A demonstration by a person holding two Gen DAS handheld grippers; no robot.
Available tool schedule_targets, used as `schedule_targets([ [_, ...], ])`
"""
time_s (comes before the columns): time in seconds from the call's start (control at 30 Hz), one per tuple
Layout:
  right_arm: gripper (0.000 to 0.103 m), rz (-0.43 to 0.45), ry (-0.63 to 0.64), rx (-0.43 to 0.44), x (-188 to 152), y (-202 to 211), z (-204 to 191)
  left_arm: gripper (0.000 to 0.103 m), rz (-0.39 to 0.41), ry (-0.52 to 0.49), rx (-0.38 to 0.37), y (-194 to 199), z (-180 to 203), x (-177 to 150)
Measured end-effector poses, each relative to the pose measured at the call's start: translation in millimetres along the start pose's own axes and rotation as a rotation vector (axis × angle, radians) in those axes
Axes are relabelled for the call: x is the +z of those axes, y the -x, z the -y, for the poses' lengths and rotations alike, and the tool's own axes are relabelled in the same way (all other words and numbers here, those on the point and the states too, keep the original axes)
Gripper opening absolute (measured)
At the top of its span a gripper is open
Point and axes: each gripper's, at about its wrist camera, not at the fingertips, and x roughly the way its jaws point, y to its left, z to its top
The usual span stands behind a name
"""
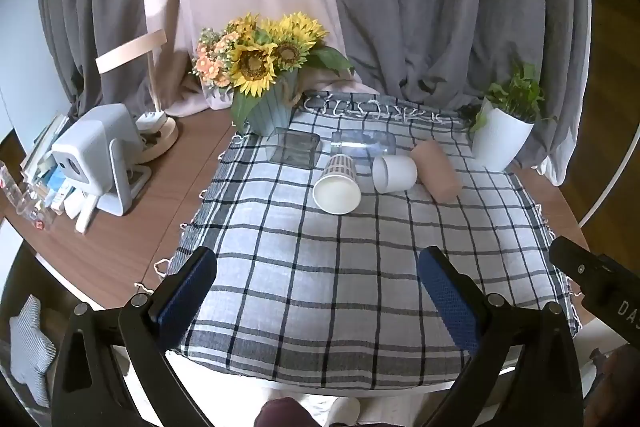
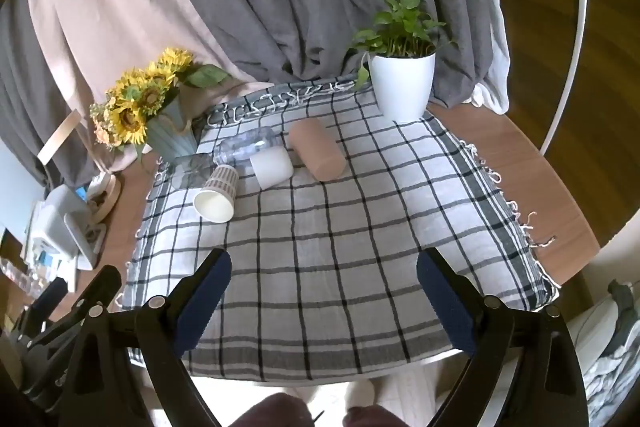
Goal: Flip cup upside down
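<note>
In the left wrist view, the left gripper [image 1: 316,267] hovers over the near edge of the checked cloth [image 1: 340,267], fingers [image 1: 188,291] spread wide with nothing between them. Far across the cloth five cups lie on their sides: a patterned paper cup [image 1: 338,185], a white cup [image 1: 394,173], a tan cup [image 1: 436,169] and two clear ones [image 1: 294,147] behind. Only this view shows a white device [image 1: 100,159] on the bare worktop [image 1: 132,227] at left.

The right wrist view shows the right gripper [image 2: 324,269], fingers [image 2: 444,303] likewise spread and empty. The potted plant [image 2: 402,83] stands fully visible here, and the worktop's right edge.
</note>
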Motion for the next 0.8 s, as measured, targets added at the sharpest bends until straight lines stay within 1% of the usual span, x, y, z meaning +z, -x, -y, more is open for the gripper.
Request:
schedule_targets([
  [0.33, 0.094, -0.003, 0.0, -0.003, 0.0, -2.3, -3.5, 0.103, -0.012, -0.001, -0.005, -2.1, 0.4, -0.5],
  [0.8, 0.094, -0.006, -0.001, -0.001, 1.9, -3.5, -2.2, 0.103, -0.007, -0.006, 0.006, -6.1, 0.3, 3.0],
])
